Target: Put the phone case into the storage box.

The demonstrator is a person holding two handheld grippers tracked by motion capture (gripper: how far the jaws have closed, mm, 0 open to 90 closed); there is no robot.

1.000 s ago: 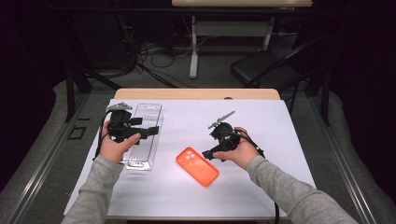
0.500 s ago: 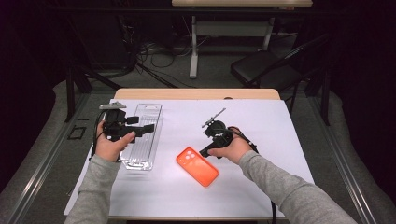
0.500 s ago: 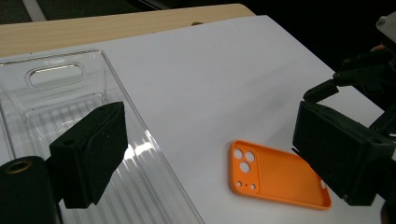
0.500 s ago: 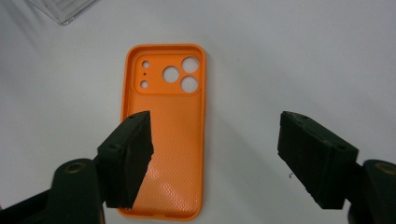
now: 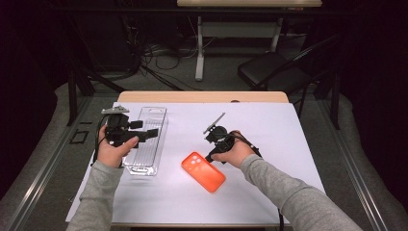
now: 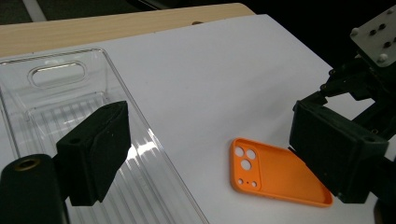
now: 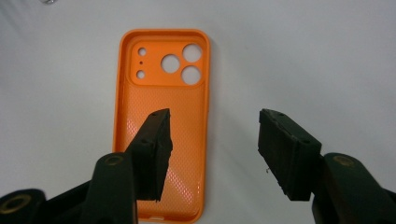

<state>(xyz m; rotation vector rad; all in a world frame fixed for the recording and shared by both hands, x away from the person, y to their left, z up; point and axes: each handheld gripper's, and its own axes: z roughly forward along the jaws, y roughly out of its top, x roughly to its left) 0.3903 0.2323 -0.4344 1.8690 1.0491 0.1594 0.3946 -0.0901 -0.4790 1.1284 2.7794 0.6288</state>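
A: Where does the orange phone case (image 5: 203,171) lie?

B: Flat on the white sheet (image 5: 288,139) covering the table (image 5: 202,96), inner side up, camera cutouts toward the far edge in the right gripper view. It sits near the front, between the two hands.

A: And the right gripper (image 7: 212,140)?

B: It hovers just above the case, fingers (image 7: 156,144) spread wide and grasping nothing; one finger overlaps the case's lower half in that view, the other stands over bare sheet.

A: The left gripper (image 5: 144,133)?

B: It is held over the clear plastic tray (image 5: 150,118) at the table's left. Its fingers (image 6: 95,151) are released too, parted with nothing between them. In the left gripper view the case lies to the tray's right, apart from it.
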